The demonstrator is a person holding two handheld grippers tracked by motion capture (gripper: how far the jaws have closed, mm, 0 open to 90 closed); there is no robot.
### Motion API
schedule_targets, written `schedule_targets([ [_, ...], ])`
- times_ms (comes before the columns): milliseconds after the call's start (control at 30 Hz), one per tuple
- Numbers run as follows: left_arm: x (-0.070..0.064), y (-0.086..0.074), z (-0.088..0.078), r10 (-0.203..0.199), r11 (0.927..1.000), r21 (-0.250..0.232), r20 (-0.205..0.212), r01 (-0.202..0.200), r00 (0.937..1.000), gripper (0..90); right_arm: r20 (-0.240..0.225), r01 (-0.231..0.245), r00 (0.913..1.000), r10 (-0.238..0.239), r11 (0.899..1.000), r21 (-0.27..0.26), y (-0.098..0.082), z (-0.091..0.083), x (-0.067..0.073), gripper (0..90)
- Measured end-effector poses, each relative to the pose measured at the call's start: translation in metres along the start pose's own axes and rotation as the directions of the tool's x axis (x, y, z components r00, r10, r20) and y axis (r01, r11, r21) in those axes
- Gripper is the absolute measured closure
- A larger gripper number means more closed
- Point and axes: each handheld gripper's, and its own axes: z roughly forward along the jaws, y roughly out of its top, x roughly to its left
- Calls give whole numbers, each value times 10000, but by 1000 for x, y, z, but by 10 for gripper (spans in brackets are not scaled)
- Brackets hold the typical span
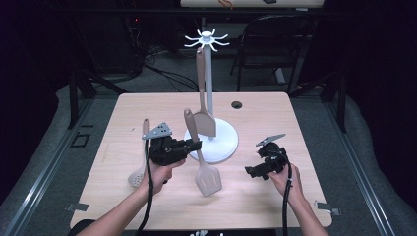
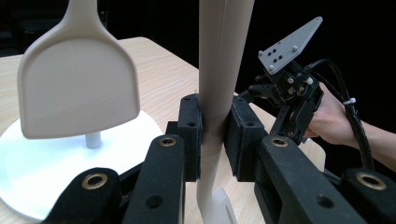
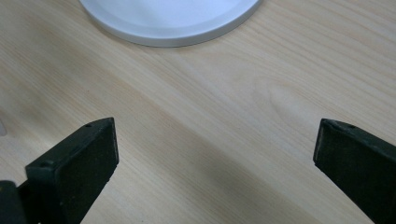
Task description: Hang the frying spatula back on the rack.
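Note:
A beige slotted spatula point(image 1: 207, 179) is held tilted above the table, and my left gripper point(image 1: 195, 146) is shut on its handle point(image 2: 219, 79) partway up. In the left gripper view both pads point(image 2: 190, 135) press that handle. A solid beige turner point(image 1: 203, 120) point(image 2: 79, 88) hangs from the white hook stand point(image 1: 207, 39), just above its round base point(image 1: 226, 142) point(image 2: 32, 177). My right gripper point(image 1: 251, 172) point(image 3: 215, 154) is open with nothing between its jaws, low over the bare wood right of the base point(image 3: 173, 18). It also appears beyond the handle, my right gripper point(image 2: 289, 100).
A beige slotted spoon point(image 1: 139, 164) lies on the table left of my left hand. A cable hole point(image 1: 237, 104) sits near the table's far edge. Beyond the table stand a dark chair point(image 1: 275, 44) and floor cables.

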Motion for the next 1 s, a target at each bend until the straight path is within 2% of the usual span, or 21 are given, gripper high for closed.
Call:
schedule_targets([
  [400, -8, 17, 1, 548, 9984, 120, -22, -548, 9985, 775, -315, -144, 9994, 138, 9997, -192, 0, 2, 2, 0],
  [567, -12, 32, 2, 838, 9965, 71, -122, -837, 9964, 775, -261, -103, 9996, 98, 9998, -198, 0, 1, 1, 0],
  [600, -14, 39, 3, 971, 9953, 60, -178, -970, 9951, 775, -353, -177, 9992, 168, 9996, -240, 0, 2, 2, 0],
  [800, -15, 57, 9, 1269, 9918, 132, -139, -1267, 9918, 775, -281, -98, 9996, 93, 9998, -169, 0, 2, 1, 1],
  [1000, -14, 69, 14, 1363, 9906, 144, -82, -1361, 9906, 775, -299, -45, 9995, 40, 9999, -158, 0, 2, 1, 1],
])
